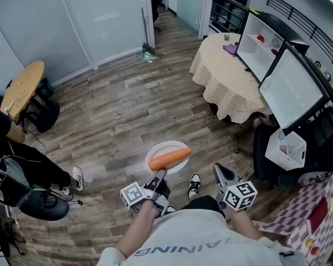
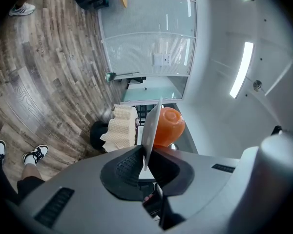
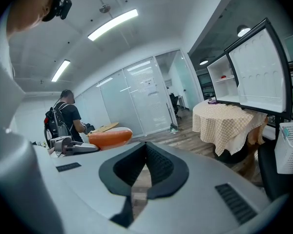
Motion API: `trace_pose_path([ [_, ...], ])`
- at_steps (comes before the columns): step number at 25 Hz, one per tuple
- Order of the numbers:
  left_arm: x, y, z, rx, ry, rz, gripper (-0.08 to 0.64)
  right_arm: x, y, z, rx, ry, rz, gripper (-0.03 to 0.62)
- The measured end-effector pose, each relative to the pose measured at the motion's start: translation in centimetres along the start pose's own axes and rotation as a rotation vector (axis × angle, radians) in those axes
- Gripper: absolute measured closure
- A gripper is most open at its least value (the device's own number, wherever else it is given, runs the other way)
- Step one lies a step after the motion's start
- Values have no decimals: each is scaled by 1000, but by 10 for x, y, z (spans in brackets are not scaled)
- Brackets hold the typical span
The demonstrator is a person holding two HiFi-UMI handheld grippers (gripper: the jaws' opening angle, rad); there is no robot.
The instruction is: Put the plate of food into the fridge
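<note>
Fingers [image 2: 123, 165] of left gripper [image 2: 145, 155] clamp plate [image 2: 152, 123] rim, carrot [image 2: 169, 126] aboard.

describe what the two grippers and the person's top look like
The left gripper and the right gripper both have smooth light grey bodies that end in two black pads with ribbed faces. Each carries a white cube printed with black square markers. No cables show. The person wears a pale grey top with darker grey lettering, and the forearms are bare.

Plate [image 1: 158, 147]: white. Carrot [image 1: 170, 158]: orange. Tablecloth [image 1: 222, 76], far right: cream, fine check. Floor [image 1: 116, 110]: grey-brown wood-plank grain. Fridge [image 1: 291, 90], right: white.
</note>
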State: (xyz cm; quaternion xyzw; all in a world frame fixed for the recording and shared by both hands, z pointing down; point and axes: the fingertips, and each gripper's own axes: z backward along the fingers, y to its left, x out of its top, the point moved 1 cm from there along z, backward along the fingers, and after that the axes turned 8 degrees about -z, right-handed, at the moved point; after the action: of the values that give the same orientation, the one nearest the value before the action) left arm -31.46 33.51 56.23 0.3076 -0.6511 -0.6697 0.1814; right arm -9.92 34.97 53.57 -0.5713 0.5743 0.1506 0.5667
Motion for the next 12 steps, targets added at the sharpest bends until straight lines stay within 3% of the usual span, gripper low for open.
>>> trace_pose_path([
  [12,57,4,-98,35,-38,-30,528,66,-57,-83,52,-3,-13,571],
])
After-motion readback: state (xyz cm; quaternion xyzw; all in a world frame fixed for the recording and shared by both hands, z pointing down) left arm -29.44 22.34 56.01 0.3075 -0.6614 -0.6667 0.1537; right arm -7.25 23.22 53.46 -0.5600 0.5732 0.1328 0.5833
